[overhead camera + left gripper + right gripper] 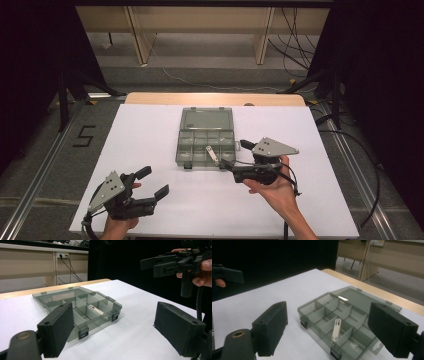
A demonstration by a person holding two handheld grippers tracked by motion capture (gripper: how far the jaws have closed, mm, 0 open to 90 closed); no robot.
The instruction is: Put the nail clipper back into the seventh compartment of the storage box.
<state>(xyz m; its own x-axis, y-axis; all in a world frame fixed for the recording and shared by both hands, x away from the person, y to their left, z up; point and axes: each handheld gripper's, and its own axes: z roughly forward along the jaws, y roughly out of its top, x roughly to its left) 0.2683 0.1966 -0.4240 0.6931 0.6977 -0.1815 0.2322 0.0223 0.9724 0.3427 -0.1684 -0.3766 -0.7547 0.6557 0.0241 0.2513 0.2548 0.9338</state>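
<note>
My left tongs gape wide over the white surface; beyond them the open compartment box, right tongs above its right.

You have before you one smoky translucent plastic compartment box with its lid open, one white flat plastic strip leaning inside it, and two black two-jaw grippers: the left gripper and the right gripper, one in each hand.

Box mid-table; strip in front compartment, leaning on divider.
</note>
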